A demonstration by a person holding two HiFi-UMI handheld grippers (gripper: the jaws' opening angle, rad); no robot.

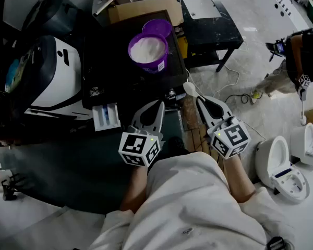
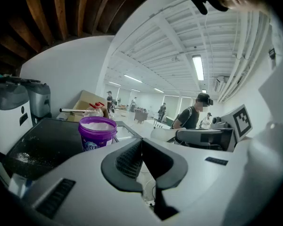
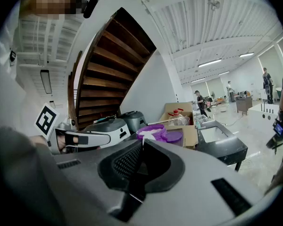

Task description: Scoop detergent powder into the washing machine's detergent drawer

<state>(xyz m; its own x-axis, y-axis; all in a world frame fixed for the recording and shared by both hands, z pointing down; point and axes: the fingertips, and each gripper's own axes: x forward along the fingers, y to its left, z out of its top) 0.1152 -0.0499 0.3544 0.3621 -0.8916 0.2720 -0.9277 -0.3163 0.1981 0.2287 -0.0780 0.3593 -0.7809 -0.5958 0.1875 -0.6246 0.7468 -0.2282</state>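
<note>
At the far left we see the white and black washing machine (image 1: 52,82), and at its near right corner the detergent drawer (image 1: 105,116) stands pulled out, its pale compartments open to the camera. To the right of the machine lies a dark work top (image 1: 109,61), and on it sits the purple tub (image 1: 159,65), lid off and filled with white detergent powder (image 1: 147,49); the purple lid (image 1: 159,28) rests just behind it, touching its rim. Our left gripper (image 1: 159,105) hangs just to the right of the drawer and nearer to us than the tub, its jaws pressed together with nothing between them. Beside it, our right gripper (image 1: 200,101) has its jaws clamped on the handle of a white spoon (image 1: 189,88), whose bowl points away from us toward the tub but stays clear of it, off the near right corner of the work top. Behind the tub stands an open cardboard box (image 1: 146,9), and to the right of that a low black table (image 1: 219,33). At the far right, on the pale floor, lie two white toilet-shaped fixtures (image 1: 281,171).
</note>
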